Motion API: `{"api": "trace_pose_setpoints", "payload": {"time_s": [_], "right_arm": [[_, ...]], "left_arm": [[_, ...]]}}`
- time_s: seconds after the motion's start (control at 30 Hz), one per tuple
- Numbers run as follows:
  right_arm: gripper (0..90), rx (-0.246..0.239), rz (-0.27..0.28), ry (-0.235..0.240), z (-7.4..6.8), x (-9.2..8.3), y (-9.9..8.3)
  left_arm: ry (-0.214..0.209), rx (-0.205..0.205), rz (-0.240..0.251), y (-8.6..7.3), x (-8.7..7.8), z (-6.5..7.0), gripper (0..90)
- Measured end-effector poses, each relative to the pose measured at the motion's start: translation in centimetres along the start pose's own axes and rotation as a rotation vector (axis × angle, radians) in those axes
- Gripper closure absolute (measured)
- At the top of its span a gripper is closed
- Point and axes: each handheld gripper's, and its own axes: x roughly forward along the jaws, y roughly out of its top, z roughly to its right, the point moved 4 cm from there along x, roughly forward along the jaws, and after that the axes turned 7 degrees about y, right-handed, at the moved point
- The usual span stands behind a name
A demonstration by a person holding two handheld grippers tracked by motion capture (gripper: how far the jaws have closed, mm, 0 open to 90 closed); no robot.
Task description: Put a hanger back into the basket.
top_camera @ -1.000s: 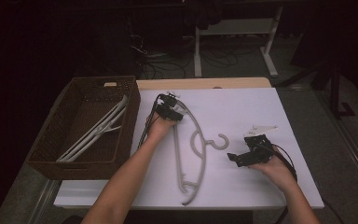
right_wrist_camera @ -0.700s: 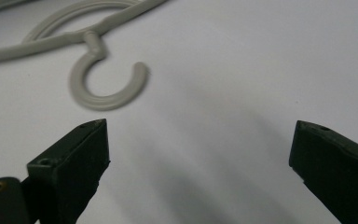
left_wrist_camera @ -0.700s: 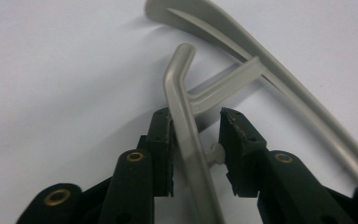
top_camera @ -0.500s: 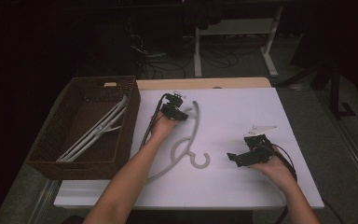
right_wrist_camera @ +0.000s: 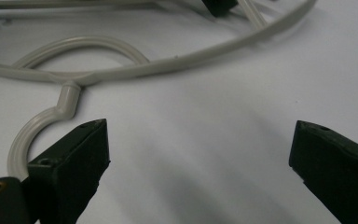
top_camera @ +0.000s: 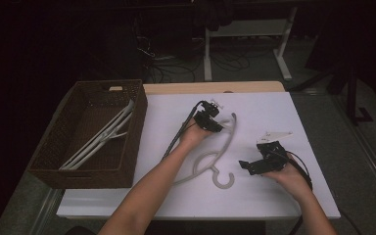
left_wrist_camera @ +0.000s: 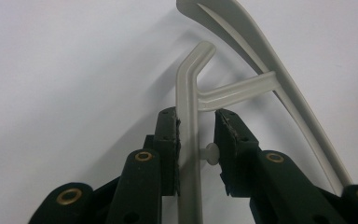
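Observation:
A pale plastic hanger (top_camera: 229,136) lies on the white table (top_camera: 274,105), its hook (top_camera: 223,179) toward the front edge. My left gripper (top_camera: 214,125) is at the hanger's far end. Its jaws have just been closing and are shut on a thin bar of the hanger (left_wrist_camera: 188,98): one pad lies flat against the bar and the other bears on a small nub of it, seen close in the left gripper view (left_wrist_camera: 196,135). My right gripper (top_camera: 248,166) rests on the table just right of the hook, open and holding nothing (right_wrist_camera: 200,149). The hook (right_wrist_camera: 32,126) curves past its left jaw.
A brown woven basket (top_camera: 81,172) stands on the left of the table with several pale hangers (top_camera: 103,134) inside. A wooden strip (top_camera: 215,87) runs along the table's far edge. Dark floor, cables and a desk frame lie beyond.
My left gripper has moved right, taking the hanger's end with it. The hanger has swung round, and its hook now lies nearer the front edge, beside my right gripper. The right hand has kept still.

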Motion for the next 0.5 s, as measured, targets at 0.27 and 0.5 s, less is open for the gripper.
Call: {"api": "trace_pose_setpoints", "payload": {"time_s": [0.27, 0.5], "right_arm": [[4.7, 0.000, -0.001, 0.002, 0.0, 0.0, 0.0], [4.9, 0.006, -0.003, 0.005, 0.0, 0.1, 0.0]], "left_arm": [[0.008, 0.004, 0.014, -0.3, -0.8, -0.3, 54.4], [-0.056, -0.016, 0.077, -1.9, -5.3, -0.9, 40.3]]}}
